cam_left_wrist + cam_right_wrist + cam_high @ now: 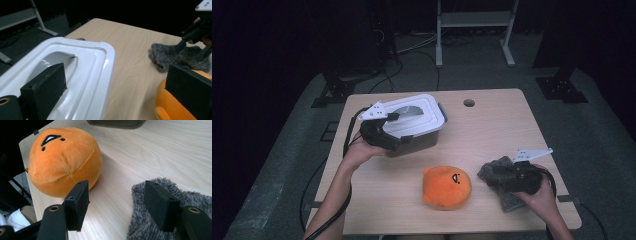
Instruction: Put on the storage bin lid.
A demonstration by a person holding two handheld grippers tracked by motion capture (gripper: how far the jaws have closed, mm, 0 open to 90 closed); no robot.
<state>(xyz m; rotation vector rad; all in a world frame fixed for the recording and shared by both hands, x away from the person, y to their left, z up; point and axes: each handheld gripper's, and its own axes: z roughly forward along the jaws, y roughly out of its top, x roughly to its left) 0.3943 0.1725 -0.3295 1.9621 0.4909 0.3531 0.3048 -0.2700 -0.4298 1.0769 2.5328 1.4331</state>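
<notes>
The left gripper (384, 136) hovered, fingers spread, over the white lid (417, 116) of the container (422, 142) near the bench's (492, 130) far-left corner. The orange plush (447, 186) sat by the near edge. The right gripper (512, 177), fingers spread and pinching nothing, rested over the grey cloth (499, 167) near the near-right corner; closing squarely on the cloth's thick middle should secure it

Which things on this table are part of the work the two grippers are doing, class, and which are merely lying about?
In hand:
- white lid on the dark box, at the left gripper
- grey fuzzy cloth, under the open right gripper

Lying about:
- orange plush toy, touched by neither gripper
- table hole
</notes>
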